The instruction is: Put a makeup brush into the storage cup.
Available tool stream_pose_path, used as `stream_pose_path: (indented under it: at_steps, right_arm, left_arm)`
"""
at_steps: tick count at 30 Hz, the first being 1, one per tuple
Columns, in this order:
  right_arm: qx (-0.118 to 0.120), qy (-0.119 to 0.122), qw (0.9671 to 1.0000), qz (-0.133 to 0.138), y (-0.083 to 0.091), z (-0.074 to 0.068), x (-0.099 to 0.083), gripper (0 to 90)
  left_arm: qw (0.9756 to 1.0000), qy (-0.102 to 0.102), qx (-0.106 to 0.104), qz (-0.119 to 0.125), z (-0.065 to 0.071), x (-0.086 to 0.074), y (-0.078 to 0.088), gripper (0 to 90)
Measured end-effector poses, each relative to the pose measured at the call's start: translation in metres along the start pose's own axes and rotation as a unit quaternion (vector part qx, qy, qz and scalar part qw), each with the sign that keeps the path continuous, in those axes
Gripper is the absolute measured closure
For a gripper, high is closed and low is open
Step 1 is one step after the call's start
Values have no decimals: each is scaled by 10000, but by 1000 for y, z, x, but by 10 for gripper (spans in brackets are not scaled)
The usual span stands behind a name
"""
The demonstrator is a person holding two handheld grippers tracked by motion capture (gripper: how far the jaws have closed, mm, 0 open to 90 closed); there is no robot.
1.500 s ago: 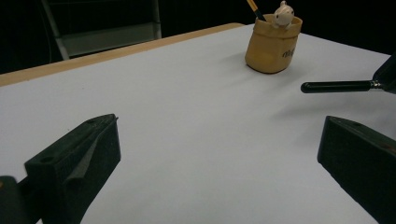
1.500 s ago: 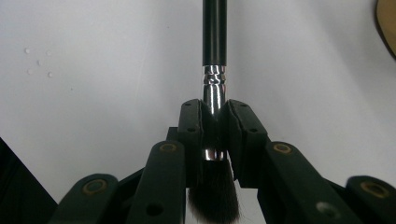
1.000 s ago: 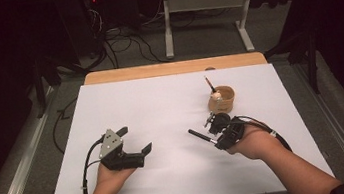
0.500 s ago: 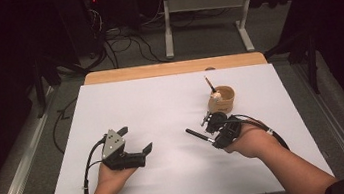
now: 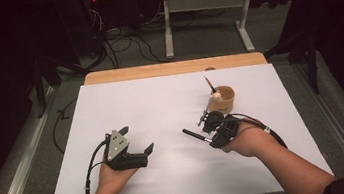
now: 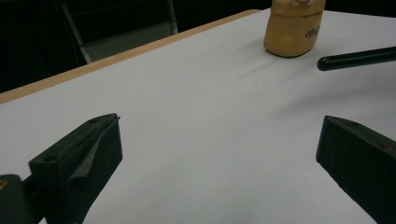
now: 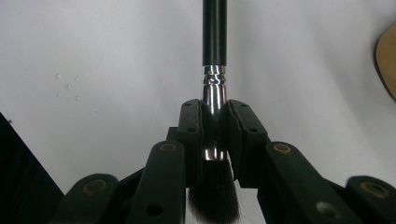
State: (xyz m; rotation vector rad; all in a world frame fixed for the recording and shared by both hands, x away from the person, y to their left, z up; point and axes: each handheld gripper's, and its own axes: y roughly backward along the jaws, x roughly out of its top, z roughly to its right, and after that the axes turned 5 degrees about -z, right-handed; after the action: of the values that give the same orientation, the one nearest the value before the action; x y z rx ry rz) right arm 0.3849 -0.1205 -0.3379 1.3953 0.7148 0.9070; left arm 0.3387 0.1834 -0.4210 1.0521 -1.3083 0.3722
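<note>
My right gripper (image 5: 211, 135) is shut on a black-handled brush (image 5: 194, 135) right of the table's middle. In the right gripper view its jaws (image 7: 215, 112) clamp the shiny metal ferrule; the handle (image 7: 214, 37) points away and the dark bristles (image 7: 215, 198) hang back behind the pads. The handle's free end juts left, just above the white sheet. My left gripper (image 5: 137, 138) rests low at the front left, open wide with nothing between its jaws (image 6: 219, 128). A tan wooden cup (image 5: 224, 97) stands just beyond the right hand, with another brush (image 5: 208, 83) upright in it.
A white sheet (image 5: 161, 103) covers the table, and a wooden edge (image 5: 171, 68) shows along its far side. From the left gripper view the cup (image 6: 293, 25) and the held handle (image 6: 357, 58) lie ahead to the right. Dark floor, cables and a desk frame lie beyond.
The right gripper and its brush have drifted slightly to the left. The left gripper has stayed where it was.
</note>
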Motion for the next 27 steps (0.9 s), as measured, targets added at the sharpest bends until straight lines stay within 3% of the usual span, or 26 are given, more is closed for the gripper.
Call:
stream_pose_path:
  at_steps: [8, 13, 18, 27]
  right_arm:
    - [-1, 69, 10000, 50, 3, -5, 6, 785]
    - [-7, 120, 9999, 42, 5, -10, 6, 785]
    - [-4, 136, 9999, 26, 5, -9, 6, 785]
    - [-30, 164, 9999, 2, 6, -10, 3, 785]
  left_arm:
    - [9992, -367, 76, -127, 6, 0, -3, 17]
    - [9987, -464, 77, -179, 7, 0, -5, 17]
    - [9985, -516, 79, -176, 9, 0, -6, 19]
    - [9958, -893, 197, -69, 15, 2, -3, 37]
